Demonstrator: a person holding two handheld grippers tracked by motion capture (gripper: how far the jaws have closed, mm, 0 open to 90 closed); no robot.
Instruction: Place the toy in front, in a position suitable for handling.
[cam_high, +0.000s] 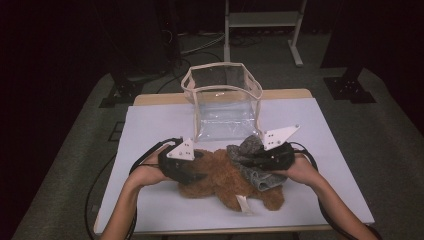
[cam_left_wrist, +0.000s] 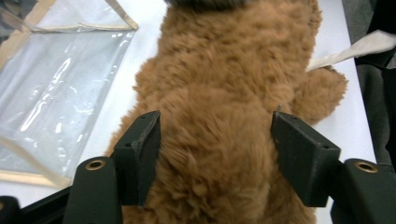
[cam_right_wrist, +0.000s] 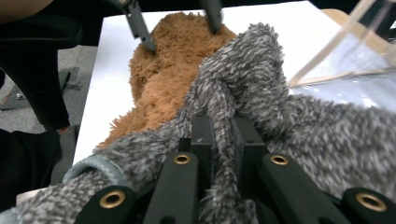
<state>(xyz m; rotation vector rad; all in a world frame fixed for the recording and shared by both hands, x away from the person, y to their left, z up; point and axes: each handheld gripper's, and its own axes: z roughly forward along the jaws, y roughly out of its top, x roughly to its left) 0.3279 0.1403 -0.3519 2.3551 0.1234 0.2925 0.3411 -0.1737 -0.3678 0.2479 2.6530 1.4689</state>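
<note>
A brown plush toy lies on the white table cover near the front edge. My left gripper comes in from the left. In the left gripper view its jaws straddle the toy's body, pads pressed into the fur on both sides. A grey fuzzy garment drapes over the toy's right part. My right gripper is shut on a fold of that grey fabric, which bunches between its jaws. Beyond it, the left gripper sits on the brown toy.
A clear plastic bag with beige trim stands open just behind the toy, close to both grippers. A white tag sticks out of the toy toward the front edge. A metal stand is on the floor beyond the table.
</note>
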